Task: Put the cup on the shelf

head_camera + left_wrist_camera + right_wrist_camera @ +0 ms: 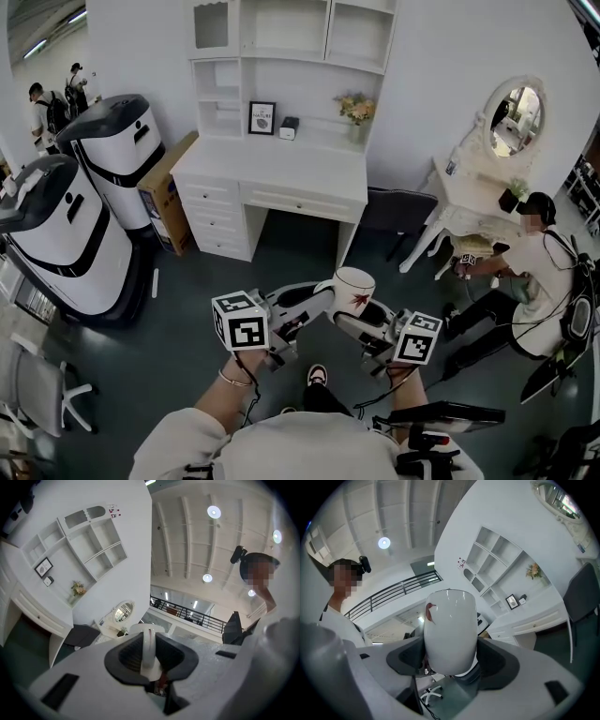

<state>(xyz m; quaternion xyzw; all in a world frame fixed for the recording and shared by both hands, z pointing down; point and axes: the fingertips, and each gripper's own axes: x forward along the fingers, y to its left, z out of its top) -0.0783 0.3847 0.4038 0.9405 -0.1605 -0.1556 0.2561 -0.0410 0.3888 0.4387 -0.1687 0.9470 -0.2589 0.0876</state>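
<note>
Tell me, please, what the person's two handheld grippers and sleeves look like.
The left gripper and right gripper match: pale grey moulded shells, dark grey padded fingers, and at the rear of each a cube of black-and-white square markers. Thin black cables trail back toward the person, who wears light long sleeves and a thin bracelet on the left wrist.

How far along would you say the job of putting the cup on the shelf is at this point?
Done: the cup is picked up and held in mid-air. In hand: the right gripper has its jaws shut on the cup's body, and the left gripper has its jaws shut on the handle. Left: carry it over to the shelf and set it down.
</note>
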